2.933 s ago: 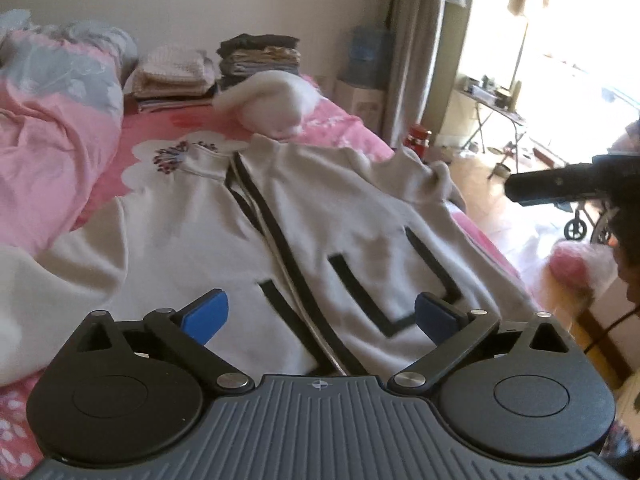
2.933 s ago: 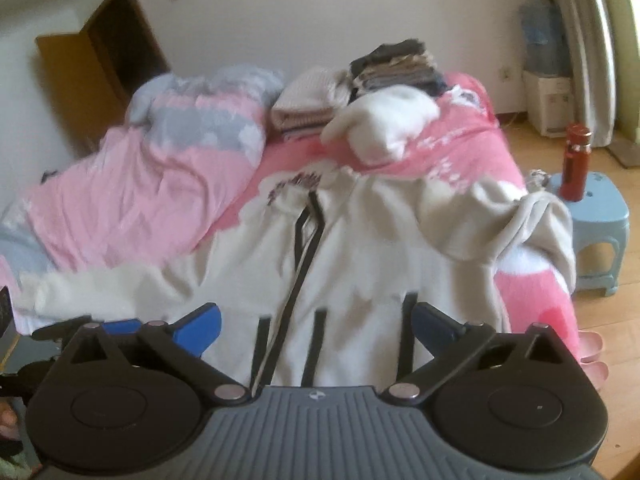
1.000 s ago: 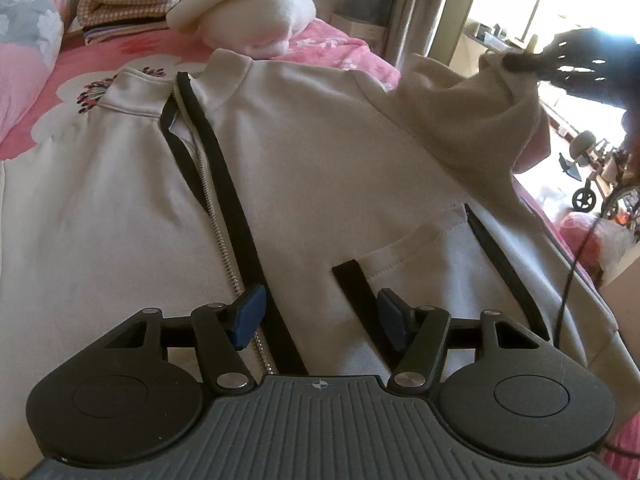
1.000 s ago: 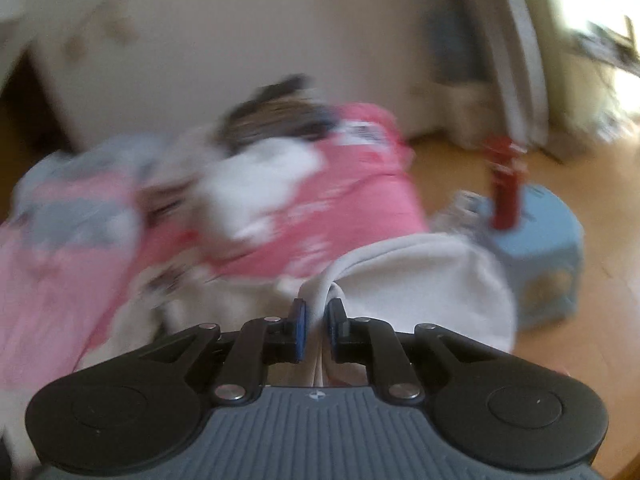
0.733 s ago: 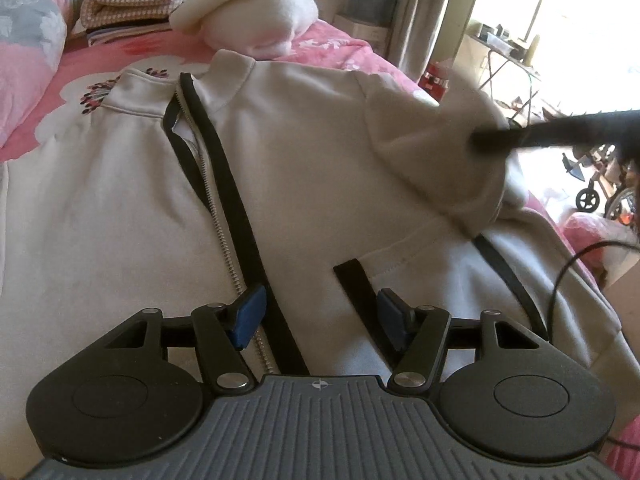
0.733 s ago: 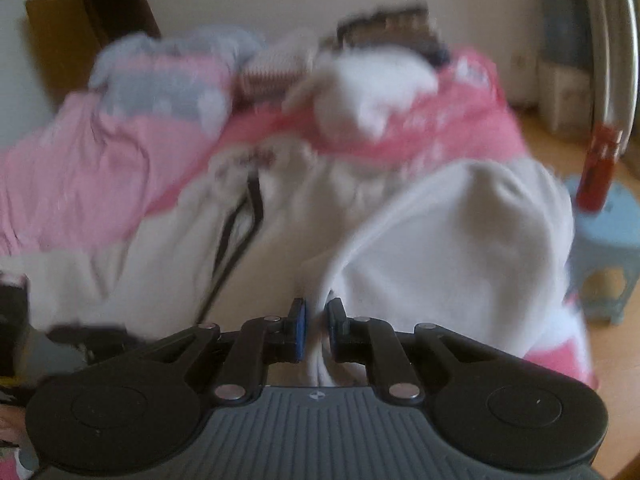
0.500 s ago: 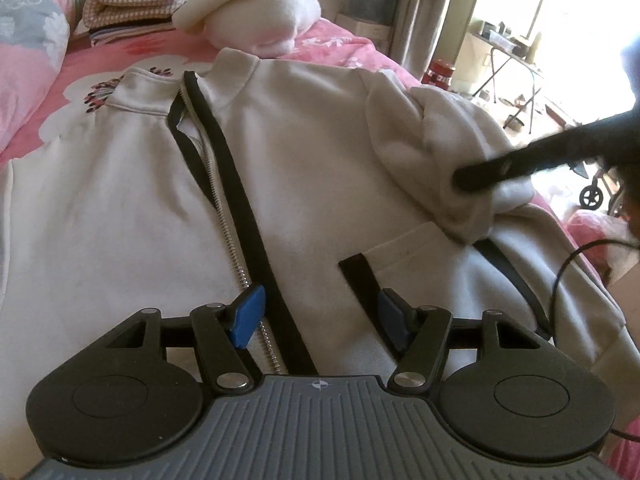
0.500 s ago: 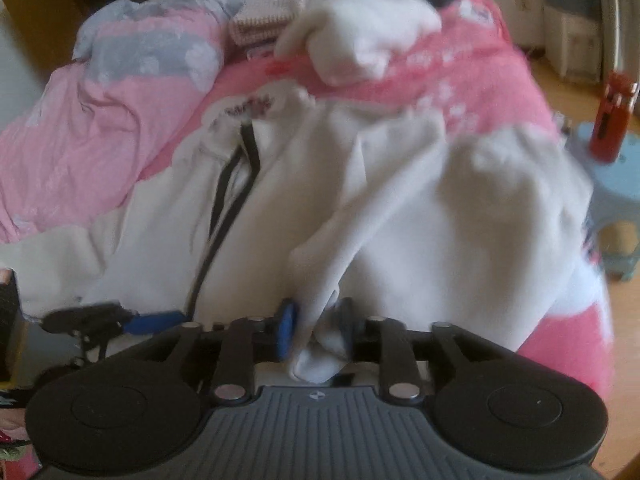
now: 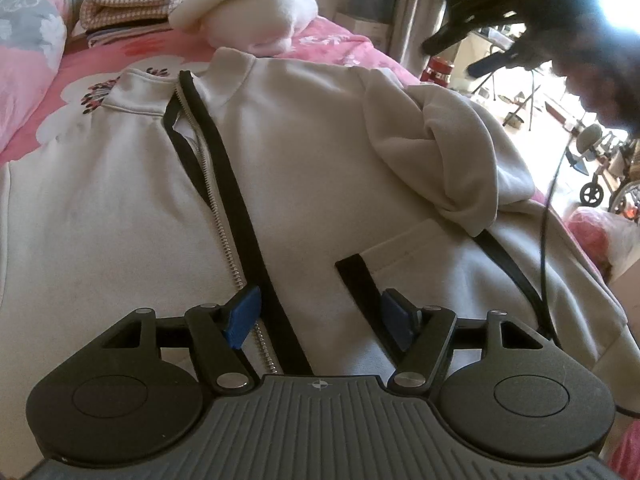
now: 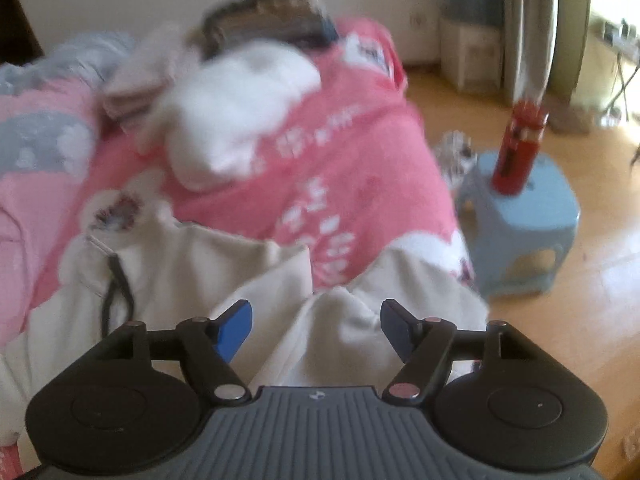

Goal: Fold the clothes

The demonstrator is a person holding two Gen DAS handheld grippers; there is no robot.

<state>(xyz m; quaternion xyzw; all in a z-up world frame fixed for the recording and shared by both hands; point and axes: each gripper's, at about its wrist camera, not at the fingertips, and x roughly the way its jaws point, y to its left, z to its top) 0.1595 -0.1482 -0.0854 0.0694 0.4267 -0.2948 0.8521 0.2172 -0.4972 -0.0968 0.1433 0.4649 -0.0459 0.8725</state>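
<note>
The right tongs, opening, have let go of the sleeve, now bunched on the jacket.

The left gripper points downward, jaws opening; the right gripper (blurred) tilts down, jaws opening, gripping nothing.

Matt fleecy cloth jacket, metal zip, glossy plastic stool

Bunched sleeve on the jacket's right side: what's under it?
The sleeve lies crumpled on the cream jacket front, above the pocket. One black pocket stripe emerges from beneath it; how far the stripe runs under the sleeve is hidden.
</note>
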